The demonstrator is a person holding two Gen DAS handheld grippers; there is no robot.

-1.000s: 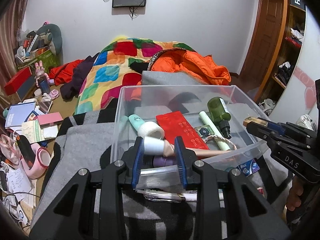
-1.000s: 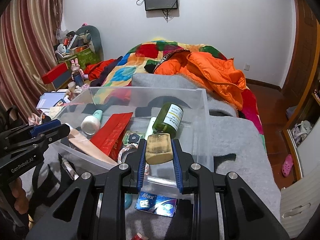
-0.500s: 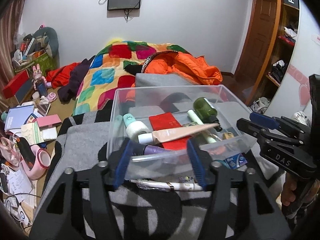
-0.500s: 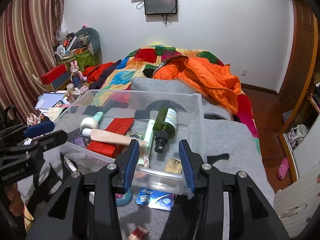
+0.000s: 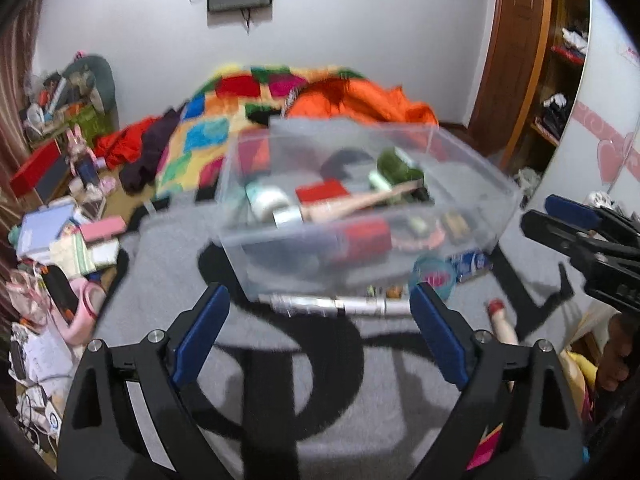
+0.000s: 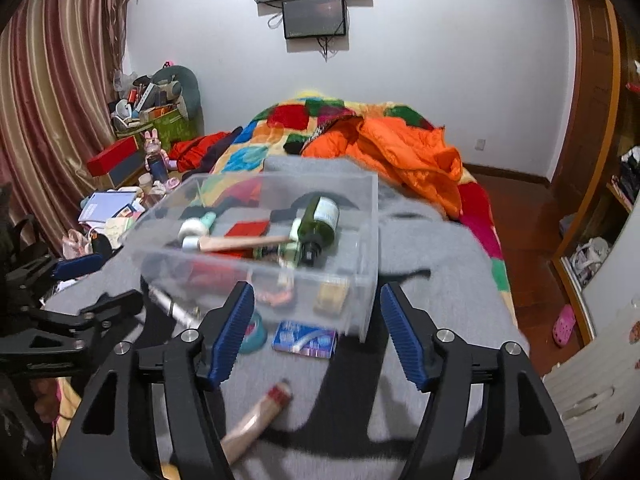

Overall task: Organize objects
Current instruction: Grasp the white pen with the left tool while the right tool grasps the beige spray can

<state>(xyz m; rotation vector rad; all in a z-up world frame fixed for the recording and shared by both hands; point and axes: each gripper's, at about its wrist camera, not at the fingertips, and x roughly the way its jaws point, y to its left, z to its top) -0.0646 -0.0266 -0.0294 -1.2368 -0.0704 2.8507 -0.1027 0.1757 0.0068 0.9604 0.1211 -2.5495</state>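
A clear plastic bin point(image 5: 505, 204) point(image 6: 370, 240) stands on a grey blanket. In it lie a green bottle point(image 6: 320, 220), a long beige tube point(image 6: 244, 242) point(image 5: 352, 205), a red packet point(image 6: 248, 228) and a tan block point(image 6: 330, 298). My left gripper point(image 5: 318, 292) hangs just short of the bin's near wall; its jaws are opening wide and nothing is between them. My right gripper point(image 6: 316, 292) sits before the bin's near right corner, its jaws opening too, also empty. A silver pen point(image 5: 332, 304), a blue pack point(image 6: 304, 338) and a teal round thing point(image 6: 256, 334) lie outside the bin.
Another beige tube with a red cap point(image 6: 256, 416) lies on the grey blanket point(image 6: 432, 264) near me. Behind the bin are a patchwork quilt point(image 6: 256, 152) and an orange jacket point(image 6: 408, 152). Clutter point(image 5: 60, 240) crowds the left; wooden shelves point(image 5: 560, 60) stand at the right.
The left gripper let go of the beige tube and the right let go of the tan block; both now lie in the bin. Both grippers drew back and their jaws spread.
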